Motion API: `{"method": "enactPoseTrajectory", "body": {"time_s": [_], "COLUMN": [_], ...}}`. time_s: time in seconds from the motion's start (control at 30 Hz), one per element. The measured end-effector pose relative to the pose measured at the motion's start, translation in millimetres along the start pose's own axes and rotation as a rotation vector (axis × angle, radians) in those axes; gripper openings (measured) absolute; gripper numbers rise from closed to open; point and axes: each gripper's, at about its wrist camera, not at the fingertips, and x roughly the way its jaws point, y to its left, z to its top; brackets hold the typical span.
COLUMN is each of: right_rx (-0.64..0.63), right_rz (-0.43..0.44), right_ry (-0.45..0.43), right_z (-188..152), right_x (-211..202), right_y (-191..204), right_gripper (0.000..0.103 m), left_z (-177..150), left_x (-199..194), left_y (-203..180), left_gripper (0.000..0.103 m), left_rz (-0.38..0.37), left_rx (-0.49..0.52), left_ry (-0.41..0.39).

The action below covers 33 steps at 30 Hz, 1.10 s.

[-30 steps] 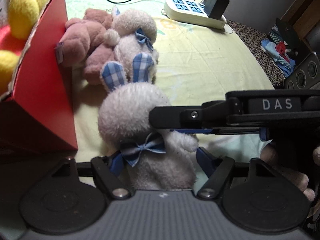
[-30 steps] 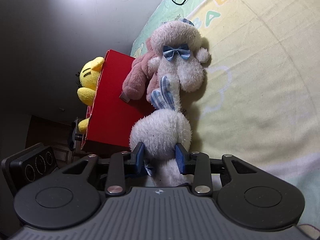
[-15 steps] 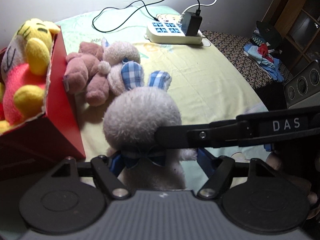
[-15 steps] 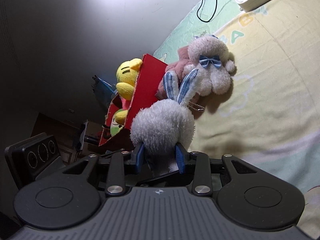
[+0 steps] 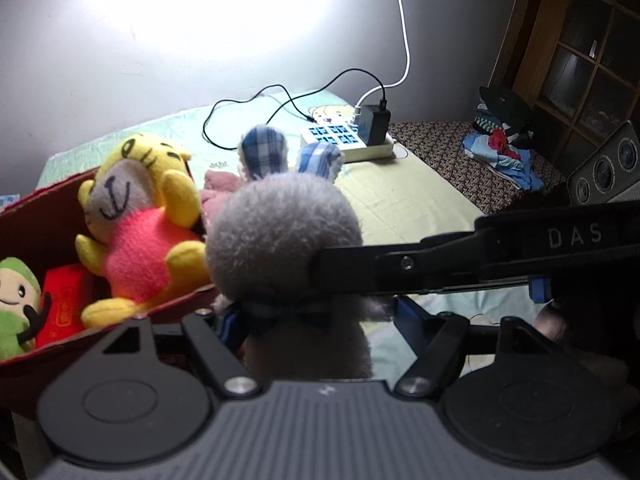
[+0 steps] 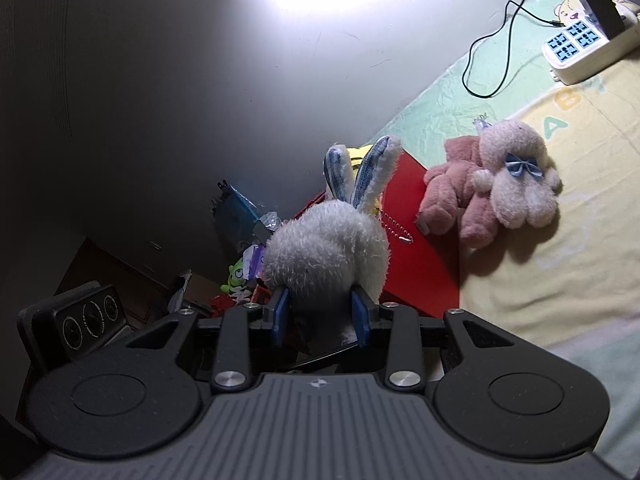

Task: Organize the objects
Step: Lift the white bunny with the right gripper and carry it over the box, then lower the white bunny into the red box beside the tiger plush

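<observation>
A white plush rabbit (image 5: 280, 232) with blue plaid ears and a plaid bow hangs in the air beside the near corner of the red box (image 5: 36, 208). My left gripper (image 5: 320, 320) is shut on its body just under the bow. My right gripper (image 6: 320, 316) is shut on the rabbit (image 6: 324, 252) from the side, blue pads pressed into the fur. One of its black fingers (image 5: 400, 264) crosses the left wrist view. A yellow plush (image 5: 136, 220) and a green plush (image 5: 16, 300) lie in the box.
A pink bear (image 6: 452, 196) and a white plush with a blue bow (image 6: 516, 184) lie on the yellow sheet beside the red box (image 6: 420, 248). A power strip (image 5: 344, 140) with cables sits at the bed's far end. A speaker (image 5: 604, 168) and clothes (image 5: 500, 144) are at the right.
Both grippers have lifted the rabbit off the bed to the height of the box's rim. The box's inside with its plush toys has come into view.
</observation>
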Motion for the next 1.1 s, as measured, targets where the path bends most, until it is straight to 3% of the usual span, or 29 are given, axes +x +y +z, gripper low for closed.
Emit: {"method": "enactPoseTrajectory", "body": {"time_s": [0.27,0.5,0.9,1.1], "right_rx": [-0.058,-0.101,-0.098,-0.089], "right_rz": [0.036,0.027,-0.070,-0.131], "right_ry": [-0.030,-0.019,0.011,0.028], "right_z": [5,14,22,20], "right_x": [35,82,151,170], "right_y": [39,66,69,60], "right_gripper": [0.036,0.036,0.034,0.034], "left_z": [5,11,17,13], "left_x": [-34,-49,-28,-7], "left_y": [44,80,147,176], "left_gripper": [0.075,0.076,0.076,0.076], "left_rz": [0.001,0.070,0.105,0.077], "left_rx": [-0.021,-0.015,-0.105,-0.159], "left_ry": [-0.078,-0.124,-0.087,-0.036]}}
